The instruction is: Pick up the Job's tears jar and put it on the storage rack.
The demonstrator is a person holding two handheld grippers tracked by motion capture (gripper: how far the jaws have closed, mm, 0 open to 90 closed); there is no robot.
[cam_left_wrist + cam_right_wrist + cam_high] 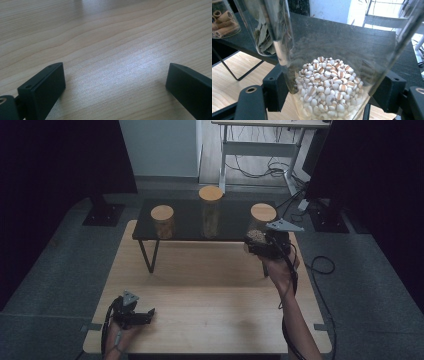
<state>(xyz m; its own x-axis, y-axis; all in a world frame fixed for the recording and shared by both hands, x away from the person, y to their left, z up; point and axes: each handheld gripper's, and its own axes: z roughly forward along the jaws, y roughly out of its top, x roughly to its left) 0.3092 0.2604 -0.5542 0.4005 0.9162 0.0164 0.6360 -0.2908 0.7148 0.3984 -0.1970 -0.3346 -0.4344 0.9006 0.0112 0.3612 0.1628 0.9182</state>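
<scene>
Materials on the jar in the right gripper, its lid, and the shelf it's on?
Jar: clear glass by the look, maybe plastic; the pale grains show through. Lid: light wood or bamboo, matte tan. Shelf: black matte board, faintly textured, on thin dark legs, probably metal.

A lab: dark curtains (60, 155), floor cables (260, 170).

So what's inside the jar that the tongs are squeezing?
The glass jar in the right tongs holds small pale grains with brown stripes, piled in its lower part. The tongs' black pads cover its sides low down, and its very bottom is out of sight.
</scene>
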